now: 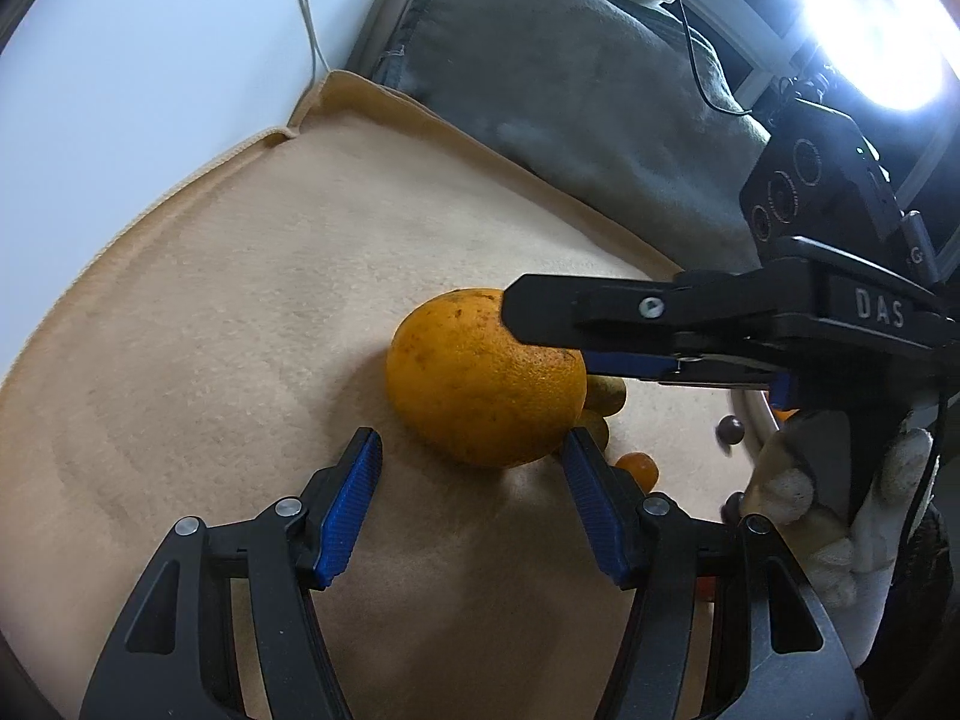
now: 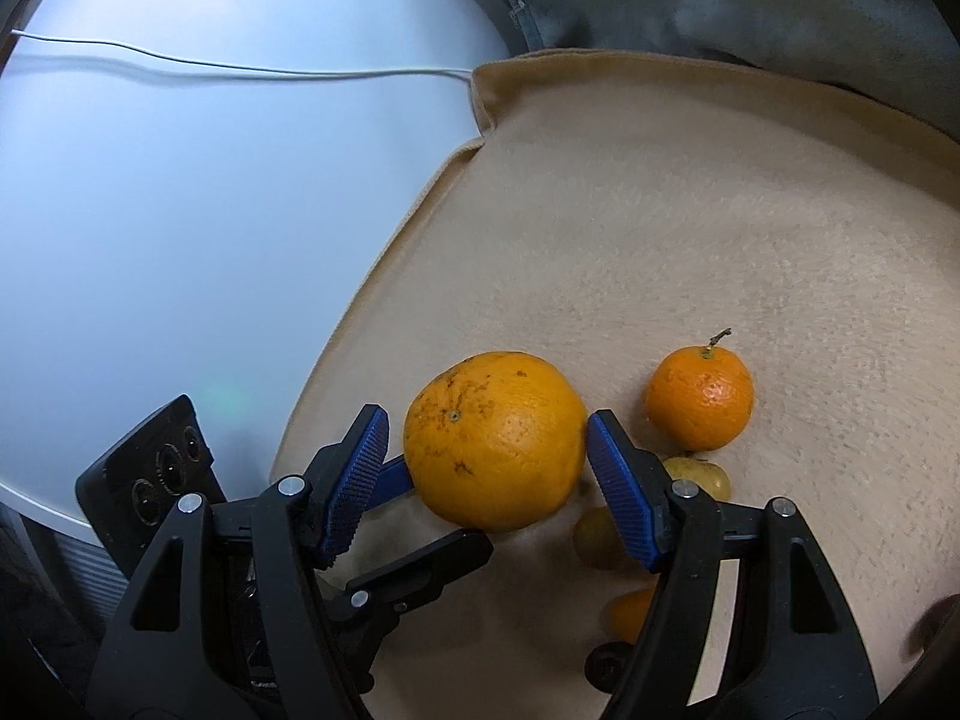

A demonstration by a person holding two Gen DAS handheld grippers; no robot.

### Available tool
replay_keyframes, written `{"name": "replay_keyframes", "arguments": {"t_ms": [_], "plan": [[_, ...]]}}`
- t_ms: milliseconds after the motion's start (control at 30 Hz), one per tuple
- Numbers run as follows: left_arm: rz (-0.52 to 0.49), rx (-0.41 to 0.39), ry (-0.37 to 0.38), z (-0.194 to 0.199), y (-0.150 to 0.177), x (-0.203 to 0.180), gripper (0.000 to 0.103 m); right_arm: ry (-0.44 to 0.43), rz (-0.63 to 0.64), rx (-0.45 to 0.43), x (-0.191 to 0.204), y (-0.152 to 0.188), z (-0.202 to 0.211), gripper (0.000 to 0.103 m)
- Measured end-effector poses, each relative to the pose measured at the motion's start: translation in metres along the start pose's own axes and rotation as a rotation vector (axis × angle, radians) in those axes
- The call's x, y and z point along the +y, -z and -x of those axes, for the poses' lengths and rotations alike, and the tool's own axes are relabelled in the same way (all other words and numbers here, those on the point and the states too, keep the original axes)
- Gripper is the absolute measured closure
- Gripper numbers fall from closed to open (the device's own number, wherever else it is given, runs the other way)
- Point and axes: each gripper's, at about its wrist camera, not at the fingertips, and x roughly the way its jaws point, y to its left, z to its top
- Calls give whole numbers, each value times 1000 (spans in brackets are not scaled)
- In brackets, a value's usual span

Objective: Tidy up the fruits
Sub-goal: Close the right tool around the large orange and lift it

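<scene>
A large orange (image 1: 474,384) (image 2: 480,450) with brown specks rests on a beige blanket (image 1: 240,300). My left gripper (image 1: 471,441) stands open just short of it. One blue pad tip meets the orange's lower right edge, and the other is clear of it. My right gripper (image 2: 486,420) reaches in from the right (image 1: 549,336) and is open around the same orange. Its right pad touches the peel, and a small gap shows at its left pad. The left gripper's fingertips (image 2: 444,504) show at the orange's lower left.
A small mandarin with a stem (image 2: 699,399), two yellow-green fruits (image 2: 699,477) (image 2: 600,537) and a tiny orange fruit (image 2: 630,612) lie right of the orange. Dark round pieces (image 1: 731,429) lie near a white rim (image 1: 753,420). Behind are a grey blanket (image 1: 570,90), a white table (image 1: 150,60) with a cable (image 1: 309,18), and a bright lamp (image 1: 882,18).
</scene>
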Motion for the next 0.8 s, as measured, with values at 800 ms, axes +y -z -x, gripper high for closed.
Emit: {"name": "replay_keyframes", "arguments": {"t_ms": [800], "plan": [[-47,-15,-21,2,0,-13,43,16,25,-10,16,5,5,37]]}}
